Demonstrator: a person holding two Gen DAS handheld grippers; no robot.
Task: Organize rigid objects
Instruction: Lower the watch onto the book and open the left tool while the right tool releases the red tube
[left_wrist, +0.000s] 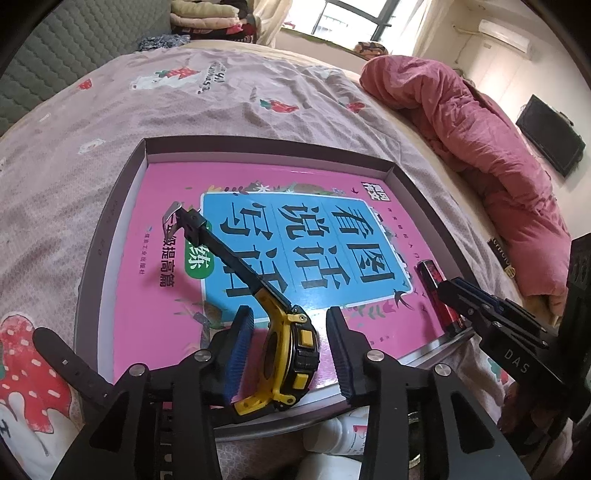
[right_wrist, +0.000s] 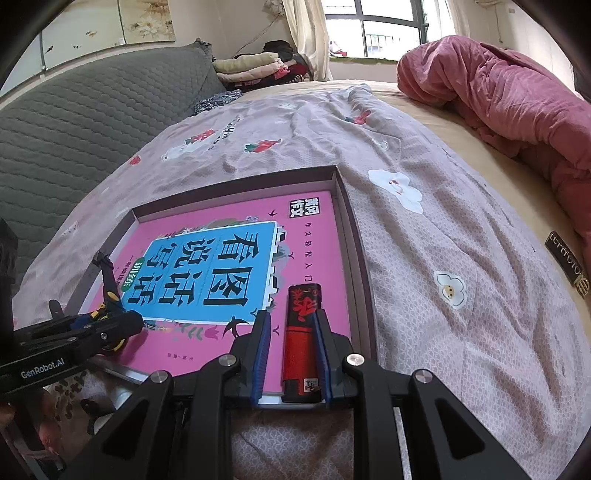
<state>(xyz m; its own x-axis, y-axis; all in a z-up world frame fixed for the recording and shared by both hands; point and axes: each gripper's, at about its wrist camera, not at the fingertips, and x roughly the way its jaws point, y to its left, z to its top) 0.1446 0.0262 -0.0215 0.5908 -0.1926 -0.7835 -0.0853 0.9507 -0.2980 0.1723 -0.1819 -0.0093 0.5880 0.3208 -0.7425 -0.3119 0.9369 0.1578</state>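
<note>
On the bed, a shallow grey cardboard box tray (left_wrist: 122, 192) sits on the pale pink patterned bedsheet (left_wrist: 92, 122), and a pink book with a blue title panel (left_wrist: 155, 302) fills its floor. The left gripper (left_wrist: 291, 350) stands part open around the yellow-and-black digital wristwatch (left_wrist: 295, 354): blue pads (left_wrist: 242, 343) on either side, a clear gap to the watch case on both, so no squeeze. The watch stands on edge on the book at the tray's near rim, its black strap (left_wrist: 236, 254) running away across the cover to a metal buckle (left_wrist: 173, 210). Over on the right, the right gripper (right_wrist: 290, 354) is clamped narrow on a red-and-black cigarette lighter (right_wrist: 303, 325), pads hard against both sides. The lighter lies along the book near the tray's right wall, its bottom end at the near rim. A crumpled pink quilt (right_wrist: 509, 96) is heaped well beyond the tray, at the right.
</note>
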